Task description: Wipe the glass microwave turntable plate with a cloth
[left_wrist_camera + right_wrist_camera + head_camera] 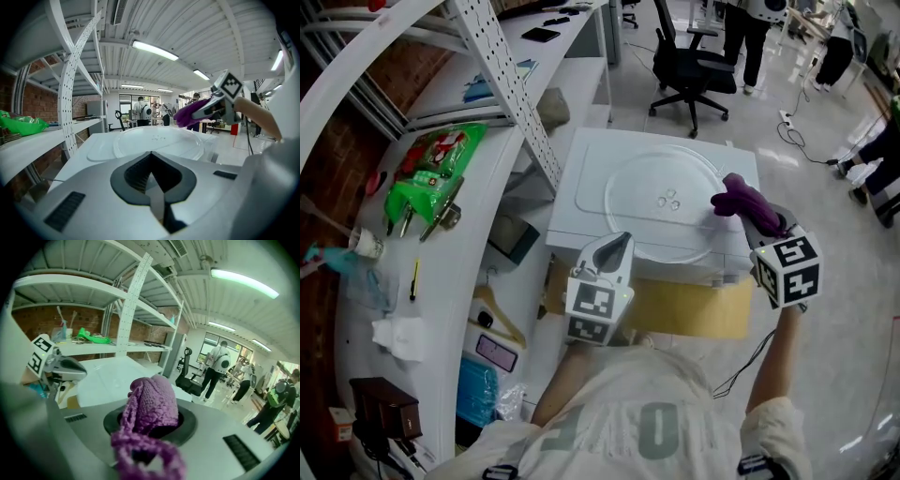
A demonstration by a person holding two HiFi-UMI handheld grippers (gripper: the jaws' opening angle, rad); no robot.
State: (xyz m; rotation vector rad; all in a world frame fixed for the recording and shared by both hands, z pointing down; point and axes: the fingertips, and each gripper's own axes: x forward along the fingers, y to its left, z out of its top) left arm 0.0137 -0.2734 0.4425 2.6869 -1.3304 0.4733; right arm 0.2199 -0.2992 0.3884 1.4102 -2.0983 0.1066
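Right gripper (757, 223) clamps purple knitted cloth (739, 199) at right rim of clear round glass turntable plate (661, 202) (atop white microwave (581, 183)); plate ctr lies leftward. Left gripper (617, 246) closed, empty, nr front rim.

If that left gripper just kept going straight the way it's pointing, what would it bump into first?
The left gripper would probably meet the near rim of the glass plate, which lies on the white microwave just ahead; the exact depth is unclear.
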